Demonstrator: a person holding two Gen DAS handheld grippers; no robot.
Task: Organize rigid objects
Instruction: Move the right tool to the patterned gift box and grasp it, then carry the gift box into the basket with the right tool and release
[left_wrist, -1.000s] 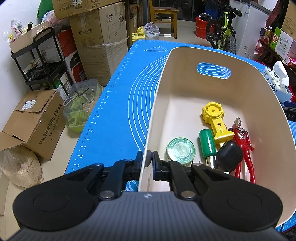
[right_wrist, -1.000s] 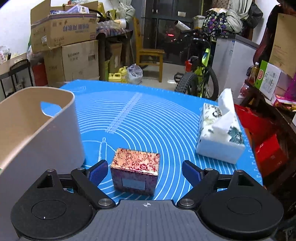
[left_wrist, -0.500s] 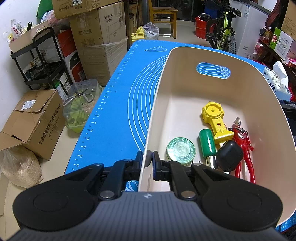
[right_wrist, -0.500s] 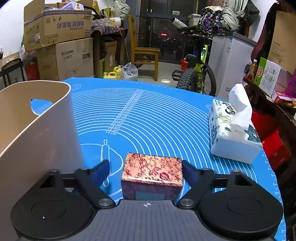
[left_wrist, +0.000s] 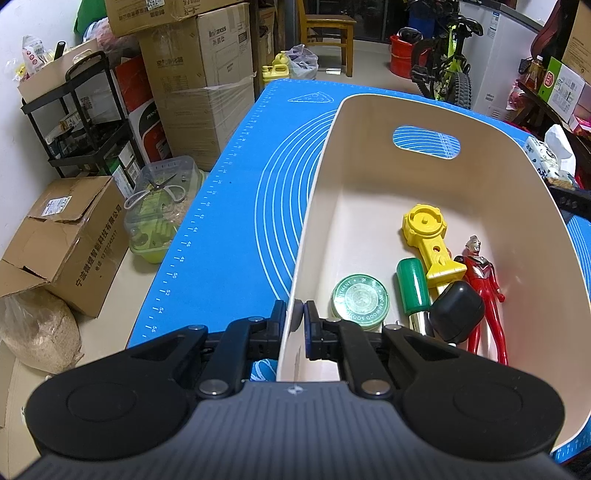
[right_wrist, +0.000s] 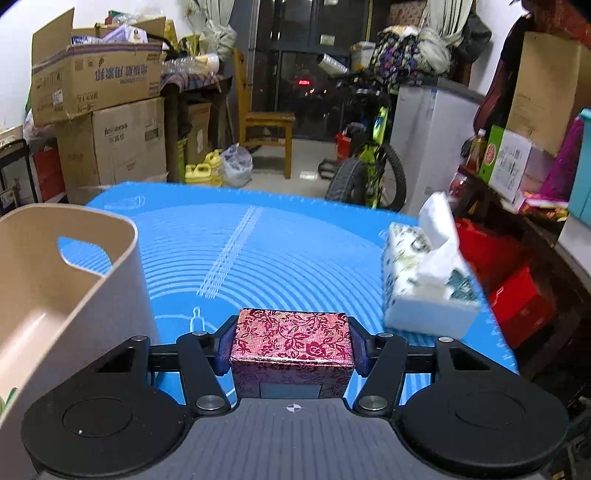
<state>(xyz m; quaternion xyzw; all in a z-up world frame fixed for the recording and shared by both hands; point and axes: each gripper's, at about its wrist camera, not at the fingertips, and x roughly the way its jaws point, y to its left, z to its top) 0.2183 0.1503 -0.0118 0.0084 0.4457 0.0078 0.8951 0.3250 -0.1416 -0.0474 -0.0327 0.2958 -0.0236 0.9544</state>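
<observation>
**Both grippers clamped**

The left gripper (left_wrist: 294, 320) has its jaws closed on the near wall of the bin (left_wrist: 369, 110). The right gripper (right_wrist: 291, 345) has its jaws pressed on both sides of the patterned box (right_wrist: 291, 339), just beside the bin on the bench.

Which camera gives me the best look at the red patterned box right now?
The right wrist view: the box sits centred between the right gripper fingers, its top and near face visible. The left wrist view does not show it, only the bin and its contents.
</observation>
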